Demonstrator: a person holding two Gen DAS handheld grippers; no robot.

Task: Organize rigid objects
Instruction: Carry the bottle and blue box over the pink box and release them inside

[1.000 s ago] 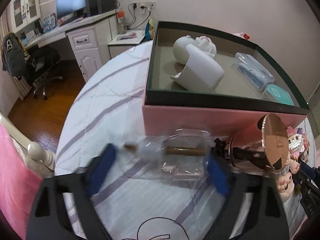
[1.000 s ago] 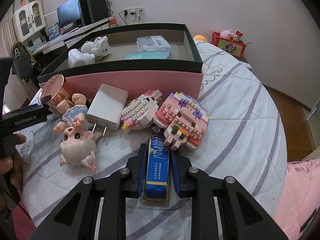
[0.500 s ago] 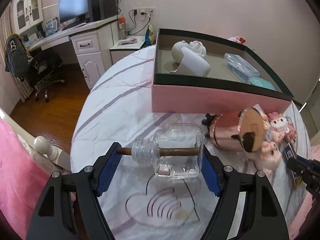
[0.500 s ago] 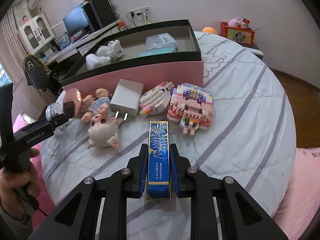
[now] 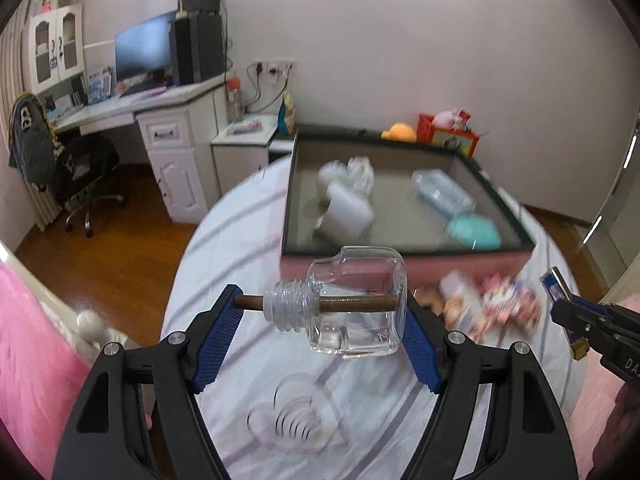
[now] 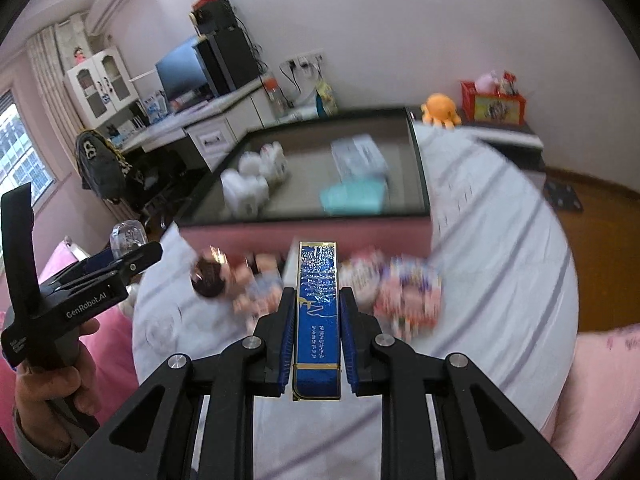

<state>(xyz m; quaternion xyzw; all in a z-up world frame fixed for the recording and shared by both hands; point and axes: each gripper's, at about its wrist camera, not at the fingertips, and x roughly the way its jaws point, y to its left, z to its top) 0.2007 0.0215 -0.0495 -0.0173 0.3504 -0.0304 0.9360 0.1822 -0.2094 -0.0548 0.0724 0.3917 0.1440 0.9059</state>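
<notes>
My left gripper (image 5: 320,316) is shut on a clear glass bottle (image 5: 352,304) with a brown stick through its neck, held sideways in the air above the bed. My right gripper (image 6: 317,312) is shut on a flat blue box (image 6: 317,320) with gold print, also lifted. The pink box with a dark green rim (image 5: 404,250) (image 6: 304,228) lies ahead of both grippers. It holds white figurines (image 5: 348,200), a clear case (image 5: 442,196) and a teal case (image 5: 474,232). The right gripper shows at the right edge of the left wrist view (image 5: 560,300).
Blurred toys lie on the bed in front of the box: a copper-coloured cup (image 6: 208,280), dolls, a white charger and brick figures (image 6: 408,292). A desk with a monitor (image 5: 144,52), a chair (image 5: 68,160) and wooden floor are to the left. A pink blanket (image 5: 32,360) borders the bed.
Both grippers have risen and pulled back from the bed, carrying the glass bottle and the blue box. The view now looks down into the pink box from higher up.
</notes>
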